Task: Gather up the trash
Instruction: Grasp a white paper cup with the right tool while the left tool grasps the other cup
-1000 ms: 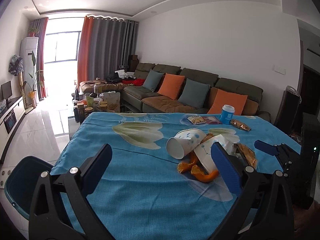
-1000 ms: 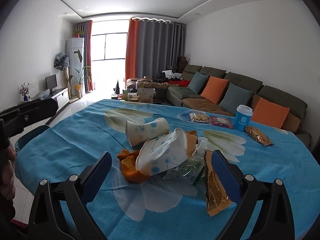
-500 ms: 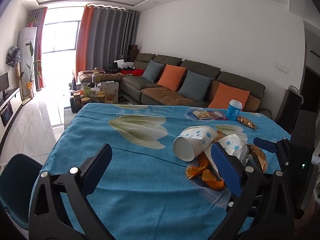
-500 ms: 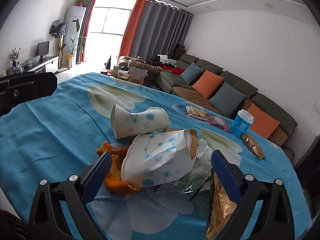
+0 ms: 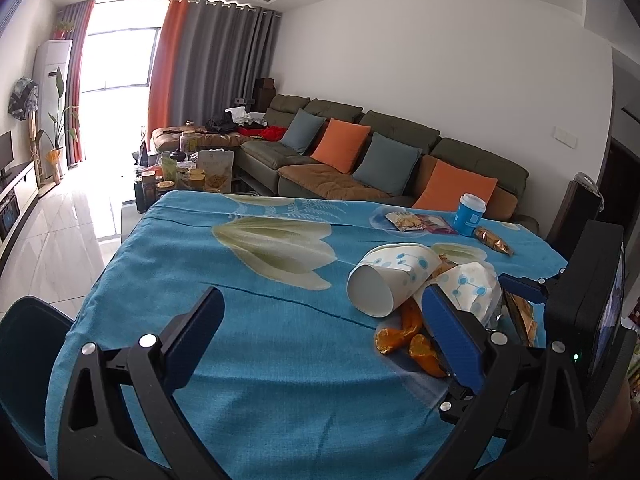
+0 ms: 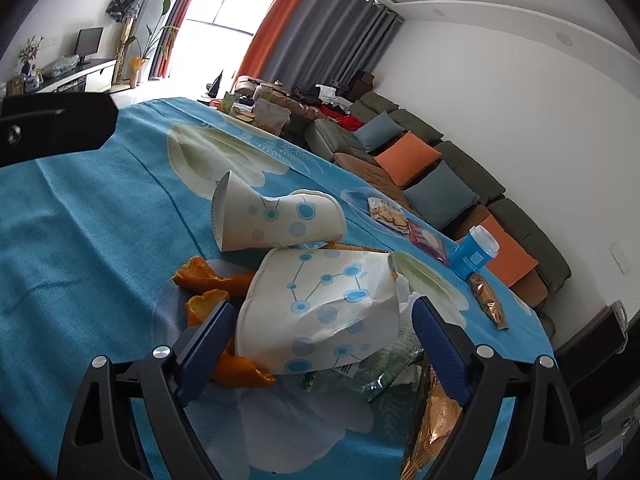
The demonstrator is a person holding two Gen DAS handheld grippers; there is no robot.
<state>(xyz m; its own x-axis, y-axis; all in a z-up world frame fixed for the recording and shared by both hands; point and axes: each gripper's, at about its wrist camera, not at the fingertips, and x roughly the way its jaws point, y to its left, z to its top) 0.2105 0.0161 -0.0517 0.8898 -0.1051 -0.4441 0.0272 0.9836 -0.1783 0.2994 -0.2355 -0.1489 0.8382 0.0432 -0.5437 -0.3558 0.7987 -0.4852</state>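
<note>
A trash pile lies on the blue flowered tablecloth (image 6: pixel 80 240). In it are a crushed white paper cup with blue dots (image 6: pixel 320 300), a second cup on its side (image 6: pixel 272 220), orange peel (image 6: pixel 208 280), a green wrapper (image 6: pixel 380 372) and a golden wrapper (image 6: pixel 436 412). My right gripper (image 6: pixel 324 332) is tilted and straddles the crushed cup. Its jaws are closing, with the pads a little apart from the cup's sides. My left gripper (image 5: pixel 320 320) hangs open over bare cloth left of the pile. The lying cup (image 5: pixel 390 280) and peel (image 5: pixel 404 336) sit by its right finger.
A blue lidded cup (image 6: pixel 474 252), snack packets (image 6: pixel 386 212) and a gold packet (image 6: pixel 488 300) lie at the table's far side. A dark blue bin (image 5: pixel 24 352) stands on the floor by the table's left corner. A sofa (image 5: pixel 360 152) with cushions lines the wall behind.
The right gripper has rolled and come in low over the pile, so the crushed cup now sits between its fingers, which have narrowed slightly. The left gripper has drifted closer to the pile.
</note>
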